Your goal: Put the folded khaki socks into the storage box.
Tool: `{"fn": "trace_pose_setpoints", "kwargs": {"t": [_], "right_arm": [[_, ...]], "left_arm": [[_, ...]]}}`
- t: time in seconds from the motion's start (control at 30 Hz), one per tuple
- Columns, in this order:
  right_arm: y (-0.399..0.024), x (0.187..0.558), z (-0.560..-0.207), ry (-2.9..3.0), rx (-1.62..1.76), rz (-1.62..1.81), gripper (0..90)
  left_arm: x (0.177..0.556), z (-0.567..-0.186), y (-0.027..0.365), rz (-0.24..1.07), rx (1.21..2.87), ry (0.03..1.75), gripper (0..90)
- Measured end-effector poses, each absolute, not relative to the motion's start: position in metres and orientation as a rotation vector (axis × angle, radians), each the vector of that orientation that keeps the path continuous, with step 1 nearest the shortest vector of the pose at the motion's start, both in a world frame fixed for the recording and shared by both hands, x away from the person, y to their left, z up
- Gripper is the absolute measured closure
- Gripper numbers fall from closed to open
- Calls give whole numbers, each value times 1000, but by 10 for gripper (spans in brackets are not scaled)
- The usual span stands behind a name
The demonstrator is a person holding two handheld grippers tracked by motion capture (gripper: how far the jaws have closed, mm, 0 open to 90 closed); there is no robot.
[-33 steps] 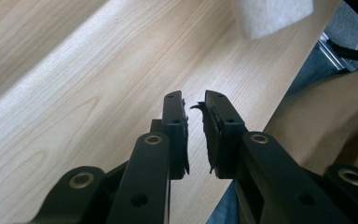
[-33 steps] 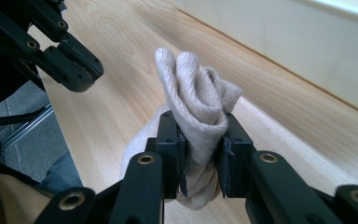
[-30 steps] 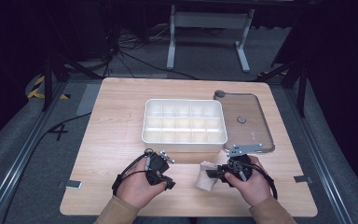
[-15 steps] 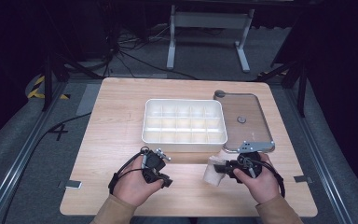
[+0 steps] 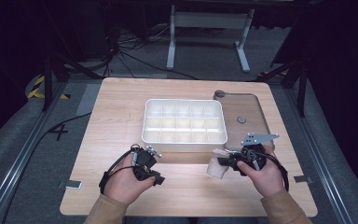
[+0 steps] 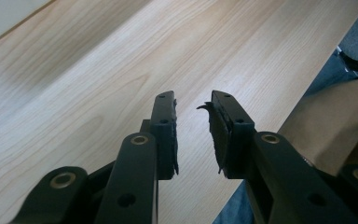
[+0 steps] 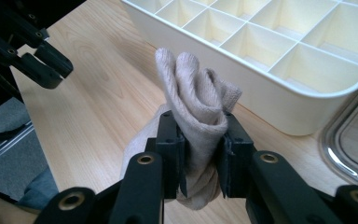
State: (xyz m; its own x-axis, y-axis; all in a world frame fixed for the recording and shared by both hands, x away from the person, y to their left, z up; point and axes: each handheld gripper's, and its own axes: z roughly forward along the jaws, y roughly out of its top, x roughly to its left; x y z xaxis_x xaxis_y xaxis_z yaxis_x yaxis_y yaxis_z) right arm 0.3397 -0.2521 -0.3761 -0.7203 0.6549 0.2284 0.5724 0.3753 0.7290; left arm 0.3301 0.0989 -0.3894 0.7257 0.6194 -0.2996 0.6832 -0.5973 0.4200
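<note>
My right gripper [image 7: 200, 154] is clamped on one rolled beige sock [image 7: 198, 107], just beside the white compartment tray [image 5: 184, 138]. My left gripper [image 6: 193, 121] has just been opening, nothing between its jaws. No readable writing.

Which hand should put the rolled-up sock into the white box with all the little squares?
Probably the right. The right gripper is clamped on the rolled sock, close beside the white divided box. The left gripper has just been opening, with nothing between its jaws.
</note>
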Motion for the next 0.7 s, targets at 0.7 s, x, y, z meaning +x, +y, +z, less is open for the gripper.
{"fn": "trace_pose_setpoints", "kwargs": {"t": [0.7], "right_arm": [[-256,380,-330,2619,1045,1028,730]], "left_arm": [[336,-385,128,-124,2375,1090,636]]}}
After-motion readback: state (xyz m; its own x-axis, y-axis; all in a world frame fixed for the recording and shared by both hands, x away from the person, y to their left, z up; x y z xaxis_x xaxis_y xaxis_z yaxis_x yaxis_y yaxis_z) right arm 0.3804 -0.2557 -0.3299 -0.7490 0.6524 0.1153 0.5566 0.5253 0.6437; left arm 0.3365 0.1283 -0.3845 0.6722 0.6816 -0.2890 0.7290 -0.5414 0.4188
